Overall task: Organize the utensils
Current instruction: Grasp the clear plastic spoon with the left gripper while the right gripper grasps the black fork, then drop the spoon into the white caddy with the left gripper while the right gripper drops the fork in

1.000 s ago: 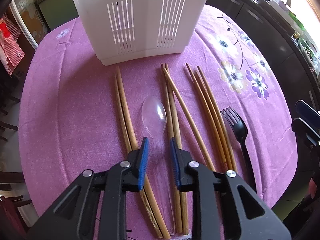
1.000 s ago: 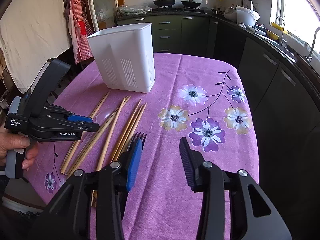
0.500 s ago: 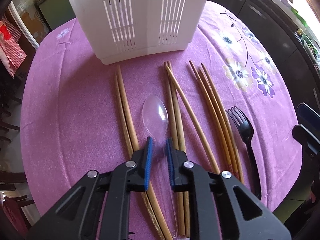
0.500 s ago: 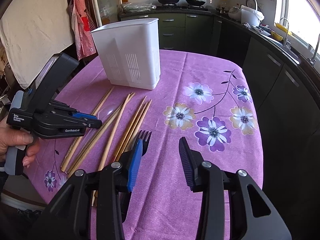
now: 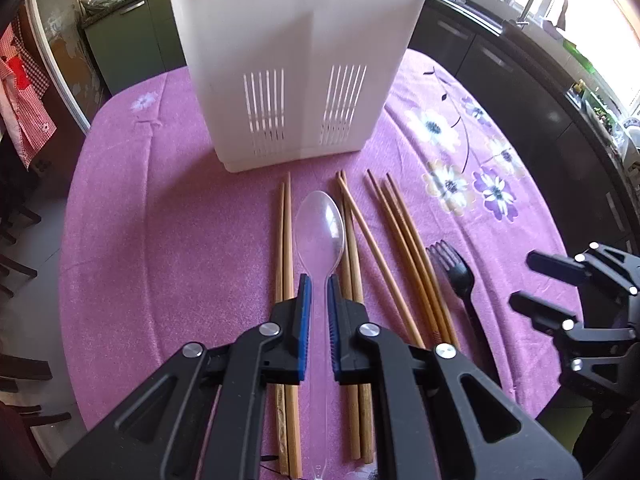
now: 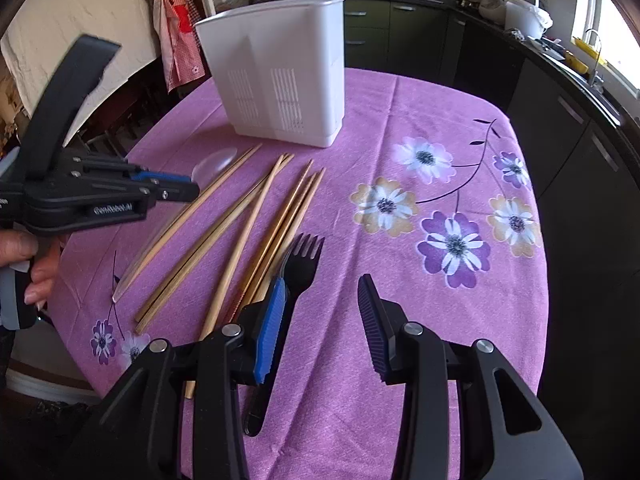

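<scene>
The left tool (image 5: 317, 280) is clenched on the thin neck of the clear plastic spoon (image 5: 320, 228), a narrow spot suited to lifting it toward the white slotted holder (image 5: 296, 68) at the bench's (image 6: 400, 380) far side. The right tool (image 6: 320, 300) is held released over the matte black fork (image 6: 298, 260). Slim wooden chopsticks (image 5: 404, 240) are left on the purple floral cloth.

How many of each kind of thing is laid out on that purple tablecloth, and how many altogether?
Wooden chopsticks: 8
Clear plastic spoon: 1
Black plastic fork: 1
White slotted holder: 1
Total: 11
</scene>
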### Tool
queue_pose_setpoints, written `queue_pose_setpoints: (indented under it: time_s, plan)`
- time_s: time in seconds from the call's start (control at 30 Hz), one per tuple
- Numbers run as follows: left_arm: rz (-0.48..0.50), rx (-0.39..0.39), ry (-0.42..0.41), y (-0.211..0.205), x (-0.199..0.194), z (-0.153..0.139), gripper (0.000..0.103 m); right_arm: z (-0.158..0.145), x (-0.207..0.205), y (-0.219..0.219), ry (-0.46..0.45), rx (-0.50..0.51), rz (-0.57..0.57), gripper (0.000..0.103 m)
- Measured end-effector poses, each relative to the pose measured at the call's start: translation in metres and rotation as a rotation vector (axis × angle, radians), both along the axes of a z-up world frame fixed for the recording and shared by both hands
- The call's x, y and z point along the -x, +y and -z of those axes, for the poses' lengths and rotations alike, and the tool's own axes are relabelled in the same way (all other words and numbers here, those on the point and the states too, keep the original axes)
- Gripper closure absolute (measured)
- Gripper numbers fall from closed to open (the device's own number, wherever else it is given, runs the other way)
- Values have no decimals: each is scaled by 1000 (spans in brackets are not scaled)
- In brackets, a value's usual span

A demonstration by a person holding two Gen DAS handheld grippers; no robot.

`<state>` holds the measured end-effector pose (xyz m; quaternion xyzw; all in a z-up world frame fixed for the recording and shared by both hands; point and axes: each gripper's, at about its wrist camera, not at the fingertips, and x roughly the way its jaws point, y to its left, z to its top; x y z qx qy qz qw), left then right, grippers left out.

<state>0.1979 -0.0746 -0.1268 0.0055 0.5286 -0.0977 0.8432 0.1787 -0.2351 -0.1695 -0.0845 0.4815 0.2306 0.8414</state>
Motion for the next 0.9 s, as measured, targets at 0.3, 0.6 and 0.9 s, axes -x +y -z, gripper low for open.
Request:
queue_pose_setpoints:
  time_s: [0.3,0.6,0.9]
  plan:
    - [27,62,-106,11,30,-38,95,27,-16,25,147,88,-44,67]
    - [42,79,-170,18,43,-47,95,43,-28,48,182,164,-42,84]
    - [3,185,-360,34,28,-122,95,45,-32,43,140,102,-17,94]
